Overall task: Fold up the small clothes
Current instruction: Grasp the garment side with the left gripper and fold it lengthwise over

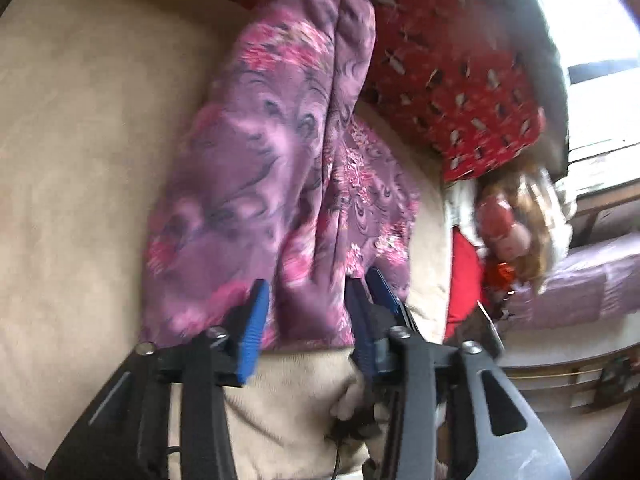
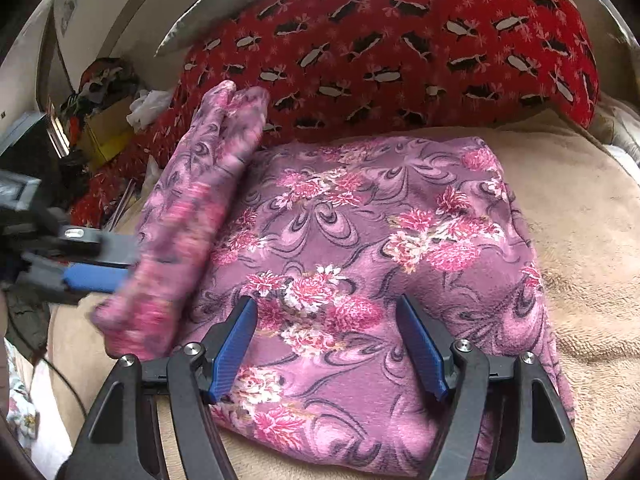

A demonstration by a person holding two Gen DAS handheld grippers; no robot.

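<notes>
The cloth (image 2: 360,248) lies on the beige blanket (image 2: 580,240) before the red pillow (image 2: 400,40), one flap raised beside the left gripper (image 1: 308,320), whose grip is unclear; the right gripper (image 2: 326,344), jaws apart, should pin while that flap is laid square.

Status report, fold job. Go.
Left gripper open around a raised flap of the purple floral garment. Right gripper open, over its flat part. Red patterned pillow sits right behind.
</notes>
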